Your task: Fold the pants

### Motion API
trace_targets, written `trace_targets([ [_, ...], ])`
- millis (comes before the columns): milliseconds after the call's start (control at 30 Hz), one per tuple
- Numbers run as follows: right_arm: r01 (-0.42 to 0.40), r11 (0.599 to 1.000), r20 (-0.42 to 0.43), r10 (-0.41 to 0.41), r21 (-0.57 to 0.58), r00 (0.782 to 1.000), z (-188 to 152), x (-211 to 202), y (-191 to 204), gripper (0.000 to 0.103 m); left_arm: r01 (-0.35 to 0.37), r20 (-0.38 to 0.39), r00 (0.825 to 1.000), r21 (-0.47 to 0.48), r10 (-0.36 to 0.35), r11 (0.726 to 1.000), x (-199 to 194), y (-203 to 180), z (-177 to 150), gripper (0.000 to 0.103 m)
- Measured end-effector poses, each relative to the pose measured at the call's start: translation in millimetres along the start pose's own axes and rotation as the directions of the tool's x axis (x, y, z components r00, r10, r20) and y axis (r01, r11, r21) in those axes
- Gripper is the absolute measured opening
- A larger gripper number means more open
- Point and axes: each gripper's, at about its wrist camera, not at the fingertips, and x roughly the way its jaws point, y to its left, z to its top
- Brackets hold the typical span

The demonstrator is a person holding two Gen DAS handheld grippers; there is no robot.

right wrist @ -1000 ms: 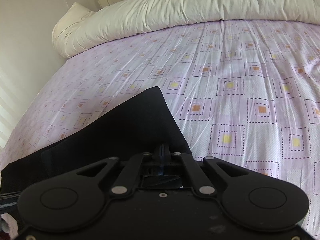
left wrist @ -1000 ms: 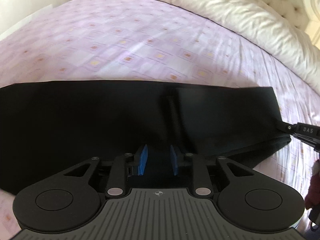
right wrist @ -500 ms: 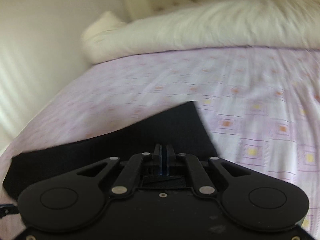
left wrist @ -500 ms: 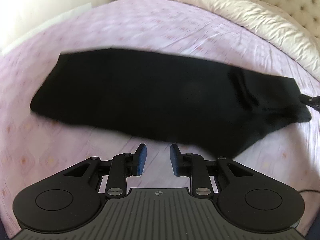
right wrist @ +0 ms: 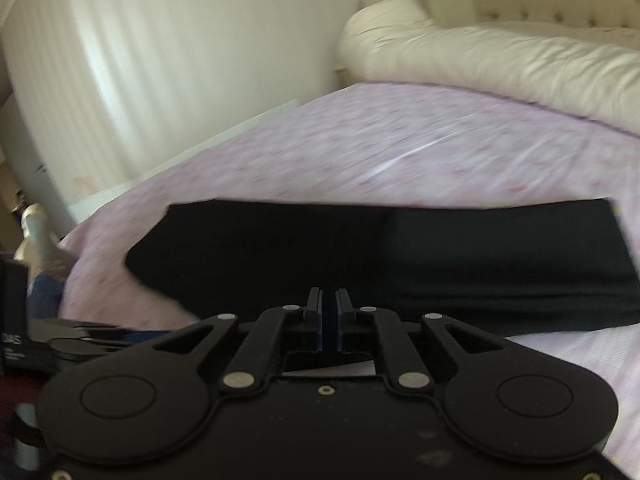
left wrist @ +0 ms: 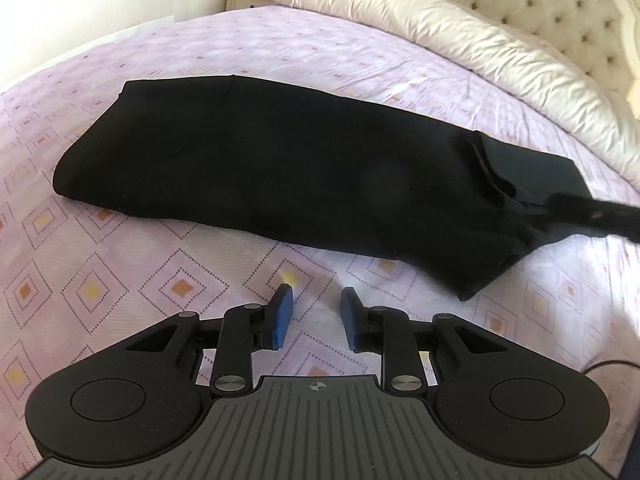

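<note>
Black pants [left wrist: 288, 160] lie flat on a bed [left wrist: 168, 280] covered in a lilac sheet with a diamond print. They form a long, narrow band, apparently already folded lengthwise, with a doubled layer at the end to the right in the left wrist view.

The left hand-held gripper [left wrist: 316, 312] hovers over bare sheet just short of the pants' near edge, blue pads partly apart and gripping nothing. The right hand-held gripper [right wrist: 328, 316] sits at the band's other end; its jaws have just been opening to a narrow gap, and no cloth shows between them.

A lengthwise fold looks complete and both ends released. The next move likely calls for gripping one short end and carrying it across to halve the band.

A cream duvet [left wrist: 460, 36] lies bunched against a tufted headboard [left wrist: 560, 4].
</note>
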Motion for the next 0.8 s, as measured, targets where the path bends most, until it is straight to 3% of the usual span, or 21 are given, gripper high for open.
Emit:
trace_targets([
  [267,0.05,0.998,-0.042,-0.052,-0.047,0.998,0,39,43,0.01,0.031,0.02,0.999,-0.041,-0.03,0.999,-2,6,-5,0.026],
  [400,0.098,0.994,-0.149,-0.104,-0.052,0.983,-22,61,55,0.01,0.059,0.025,0.998,-0.076,-0.057,0.995,-1,13,-5,0.026],
  [500,0.126,0.985,-0.101,-0.138,-0.117,0.985,-33,63,60,0.009,0.09,0.022,0.996,-0.116,-0.088,0.989,-1,22,-3,0.026],
  [600,0.148,0.982,-0.112,-0.162,-0.119,0.98,-29,66,64,0.009,0.148,0.038,0.989,-0.182,-0.143,0.972,-1,35,-3,0.028],
  [667,0.151,0.979,-0.11,-0.167,-0.133,0.98,-30,67,67,0.009,0.217,0.055,0.976,-0.253,-0.21,0.943,0,51,-3,0.037],
  [700,0.15,0.979,-0.105,-0.165,-0.138,0.981,-31,66,67,0.009,0.234,0.072,0.972,-0.297,-0.223,0.926,-2,58,-4,0.048],
  [733,0.149,0.979,-0.098,-0.164,-0.142,0.982,-32,66,66,0.009,0.227,0.092,0.974,-0.323,-0.208,0.919,-5,63,-4,0.055],
  [800,0.144,0.979,-0.089,-0.158,-0.142,0.983,-33,63,64,0.008,0.171,0.132,0.982,-0.333,-0.133,0.927,-12,71,-1,0.084],
])
